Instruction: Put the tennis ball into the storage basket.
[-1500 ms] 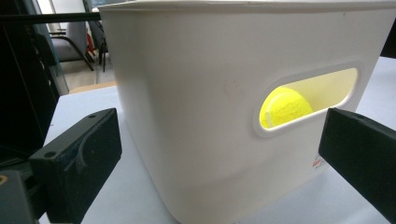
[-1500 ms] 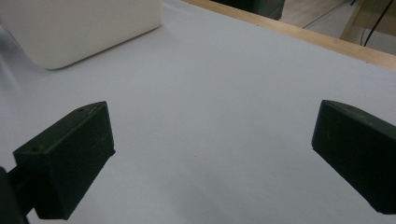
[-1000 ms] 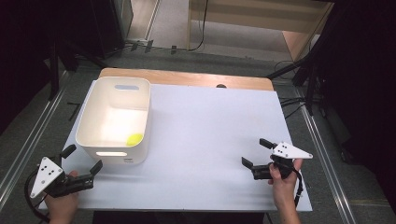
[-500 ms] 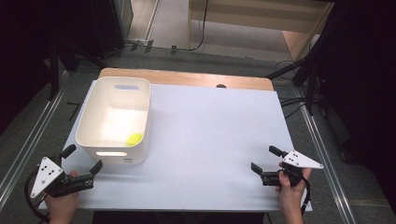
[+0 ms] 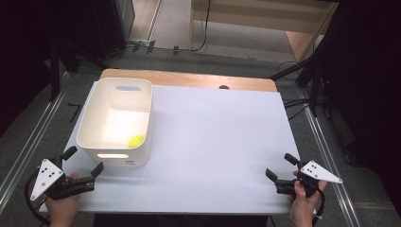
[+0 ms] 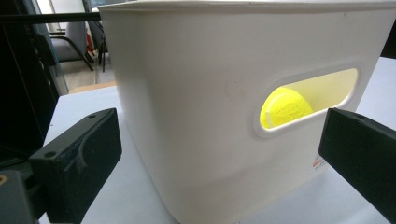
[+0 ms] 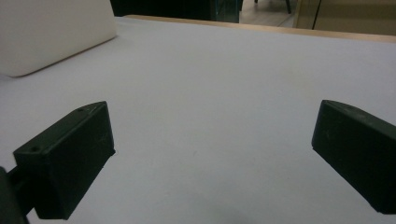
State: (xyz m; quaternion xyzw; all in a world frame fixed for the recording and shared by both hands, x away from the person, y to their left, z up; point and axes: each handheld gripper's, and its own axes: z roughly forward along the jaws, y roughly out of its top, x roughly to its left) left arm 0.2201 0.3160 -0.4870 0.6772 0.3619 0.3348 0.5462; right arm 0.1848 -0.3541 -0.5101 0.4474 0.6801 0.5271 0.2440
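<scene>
A white bin [image 5: 116,123] stood at the left of the high view on the white surface [image 5: 213,142], its long axis running from the lower edge of the frame toward the upper, with a yellow ball [image 5: 136,140] in its lower right corner. The left tool [image 5: 83,166], lower left, and the right tool [image 5: 282,171], lower right, both had their jaws spread with nothing between them. In the left gripper view the ball [image 6: 286,107] showed partly through the bin's handle slot [image 6: 308,100], the rest hidden by the wall.
</scene>
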